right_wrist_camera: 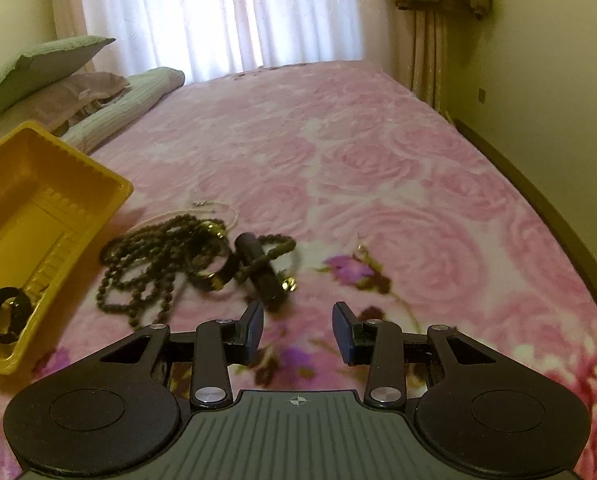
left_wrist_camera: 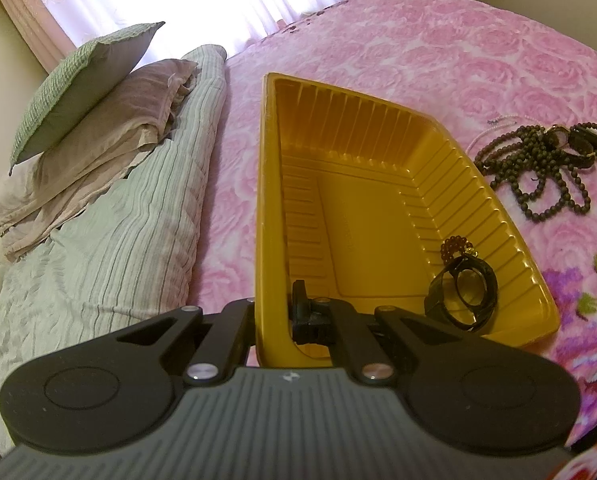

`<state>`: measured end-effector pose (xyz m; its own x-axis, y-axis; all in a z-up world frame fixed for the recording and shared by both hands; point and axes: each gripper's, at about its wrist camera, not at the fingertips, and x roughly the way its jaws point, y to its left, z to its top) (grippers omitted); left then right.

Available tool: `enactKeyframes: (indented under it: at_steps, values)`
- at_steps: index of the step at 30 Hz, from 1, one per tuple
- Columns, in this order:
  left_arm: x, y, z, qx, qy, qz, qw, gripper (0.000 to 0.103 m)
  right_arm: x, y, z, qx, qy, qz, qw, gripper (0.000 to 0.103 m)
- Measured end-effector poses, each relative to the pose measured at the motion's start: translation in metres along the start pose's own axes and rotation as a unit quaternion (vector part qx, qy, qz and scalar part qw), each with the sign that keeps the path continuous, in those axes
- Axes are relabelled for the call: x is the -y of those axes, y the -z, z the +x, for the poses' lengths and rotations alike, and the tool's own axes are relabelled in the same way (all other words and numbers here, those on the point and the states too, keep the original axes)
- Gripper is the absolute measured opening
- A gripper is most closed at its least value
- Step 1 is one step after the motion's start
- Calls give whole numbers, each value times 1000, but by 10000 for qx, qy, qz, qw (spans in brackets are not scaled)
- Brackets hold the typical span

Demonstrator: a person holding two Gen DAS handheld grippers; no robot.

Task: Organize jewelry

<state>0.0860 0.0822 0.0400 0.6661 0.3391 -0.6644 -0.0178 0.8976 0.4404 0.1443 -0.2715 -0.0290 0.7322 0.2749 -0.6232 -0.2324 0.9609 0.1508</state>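
A yellow plastic tray [left_wrist_camera: 450, 184] lies on the pink bed. My left gripper [left_wrist_camera: 274, 314] is shut on its near left wall. Inside the tray, near the right corner, lie a black watch [left_wrist_camera: 464, 296] and a small red bead bracelet [left_wrist_camera: 456, 248]. In the right wrist view the tray [right_wrist_camera: 58, 184] is at the left, with the watch [right_wrist_camera: 4, 312] in it. Beside it on the blanket is a pile: a dark bead necklace [right_wrist_camera: 146, 264], a black watch [right_wrist_camera: 258, 268] and a thin pale chain [right_wrist_camera: 218, 208]. My right gripper [right_wrist_camera: 298, 328] hovers just in front of the pile, open, nothing between its fingers.
Pillows [left_wrist_camera: 82, 92] and a folded striped quilt [left_wrist_camera: 110, 240] are stacked along the bed's left side. White curtains [right_wrist_camera: 218, 12] hang behind the bed. The bed's right edge [right_wrist_camera: 558, 216] runs close to the wall.
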Motion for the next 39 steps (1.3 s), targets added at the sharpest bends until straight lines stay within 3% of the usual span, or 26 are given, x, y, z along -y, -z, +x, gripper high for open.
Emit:
enactKeyframes:
  at_steps: [5,15,17,19,22,25,30,34,39]
  values:
    - [1,-1,0,-17,-27,20,10000,2,14,-16,17,208,254,87,9994,39]
    - [2,-3,1,-68,-63,43,9999,3,37,-36,66,-51,368,-302,9989,37]
    - [2,-3,2,-69,-69,49,9999,3,36,-35,73,-143,376,-428,9983,26]
    - [3,-3,2,-75,-75,59,9999,3,34,-33,76,-153,393,-518,9978,23]
    - [3,-4,2,-75,-76,67,9999,3,33,-33,75,-156,434,-559,9974,7]
    - [3,-3,1,-74,-70,67,9999,2,28,-36,65,-45,476,-490,9977,7]
    - [2,-2,2,-73,-55,51,9999,2,-6,-45,36,146,-18,-597,9981,7]
    - [2,-1,2,-72,-15,20,10000,2,-55,-50,20,185,-718,-762,9943,7]
    - [-2,0,4,-97,76,-31,9999,2,-117,-50,13,31,-1704,-892,9813,7]
